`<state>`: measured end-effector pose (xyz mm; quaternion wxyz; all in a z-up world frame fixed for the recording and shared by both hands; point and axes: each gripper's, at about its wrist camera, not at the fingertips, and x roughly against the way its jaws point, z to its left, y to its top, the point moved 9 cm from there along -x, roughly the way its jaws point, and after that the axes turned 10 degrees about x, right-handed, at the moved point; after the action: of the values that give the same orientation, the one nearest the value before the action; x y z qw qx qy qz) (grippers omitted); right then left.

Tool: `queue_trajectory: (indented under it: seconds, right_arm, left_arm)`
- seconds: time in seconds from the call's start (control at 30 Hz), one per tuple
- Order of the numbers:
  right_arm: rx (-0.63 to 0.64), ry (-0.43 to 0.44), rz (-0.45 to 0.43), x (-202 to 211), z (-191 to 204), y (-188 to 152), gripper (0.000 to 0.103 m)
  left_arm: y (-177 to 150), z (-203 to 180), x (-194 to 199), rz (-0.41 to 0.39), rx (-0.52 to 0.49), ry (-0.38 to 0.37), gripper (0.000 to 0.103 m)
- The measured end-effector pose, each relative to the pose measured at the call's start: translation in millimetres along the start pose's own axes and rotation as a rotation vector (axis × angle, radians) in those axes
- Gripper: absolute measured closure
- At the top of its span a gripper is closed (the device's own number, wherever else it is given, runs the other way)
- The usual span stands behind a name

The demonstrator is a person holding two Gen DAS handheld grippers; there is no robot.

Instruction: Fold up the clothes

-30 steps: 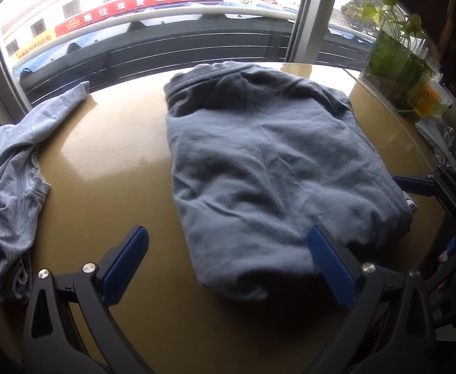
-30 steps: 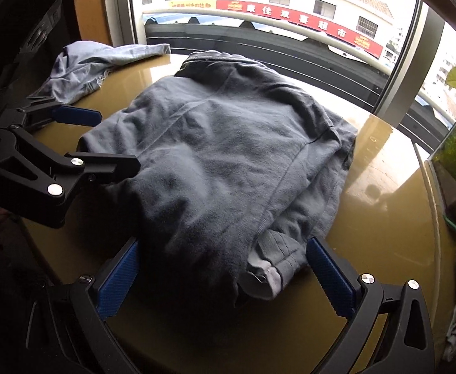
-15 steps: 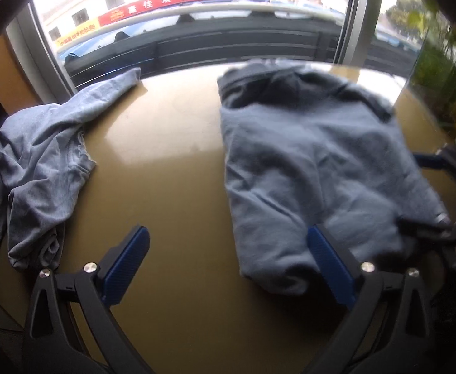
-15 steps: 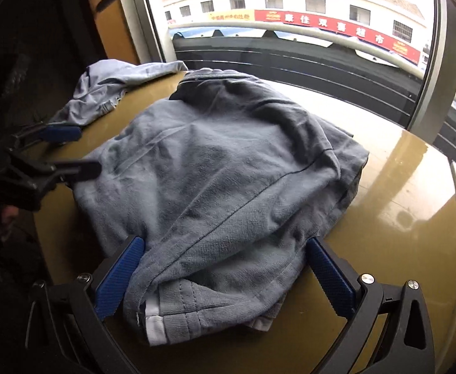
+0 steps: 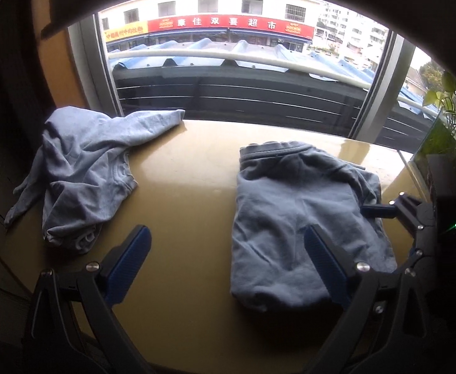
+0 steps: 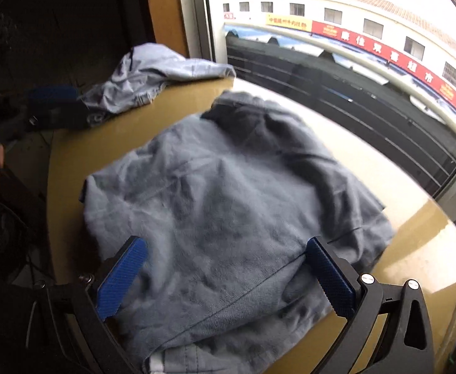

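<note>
left gripper (image 5: 226, 260): blue pads spread wide, nothing between them, over bare table (image 5: 181, 193) between the folded garment (image 5: 299, 218) and the crumpled light-blue garment (image 5: 81, 168). right gripper (image 6: 224, 275): pads wide apart above the folded garment's near edge; contact with cloth unclear. folded garment lies flat, table centre-right.
</note>
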<state>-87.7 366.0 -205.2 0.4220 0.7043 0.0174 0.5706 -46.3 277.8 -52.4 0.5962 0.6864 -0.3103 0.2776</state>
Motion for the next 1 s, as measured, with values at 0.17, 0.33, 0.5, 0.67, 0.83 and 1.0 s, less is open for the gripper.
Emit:
queue_trajectory:
  seconds: [0.17,0.33,0.5,0.67,0.83,1.0]
  right_arm:
    - [-0.039,-0.022,-0.025,8.8,-0.8,-7.4,0.0]
    - [-0.078,-0.055,-0.011,22.2,2.3,-15.8,0.0]
    - [-0.145,-0.041,-0.025,39.1,6.2,-27.8,0.0]
    - [-0.209,-0.048,-0.011,46.9,6.2,-41.4,0.0]
    - [-0.268,-0.041,-0.037,57.5,4.5,-43.7,0.0]
    - [-0.264,-0.059,-0.033,59.3,4.2,-41.2,0.0]
  left_arm:
    - [-10.9,-29.8,-7.5,0.035,-0.053,-0.013,0.004]
    - [-18.2,-53.8,-15.3,0.064,-0.11,-0.042,0.004]
    - [-20.2,-65.9,-20.9,0.092,-0.112,-0.076,0.003]
    - [-22.3,-82.1,-21.7,0.101,-0.142,-0.108,0.003]
    - [-24.7,-92.3,-18.8,0.104,-0.151,-0.125,0.003]
    - [-23.2,-95.4,-14.7,0.069,-0.165,-0.091,0.002]
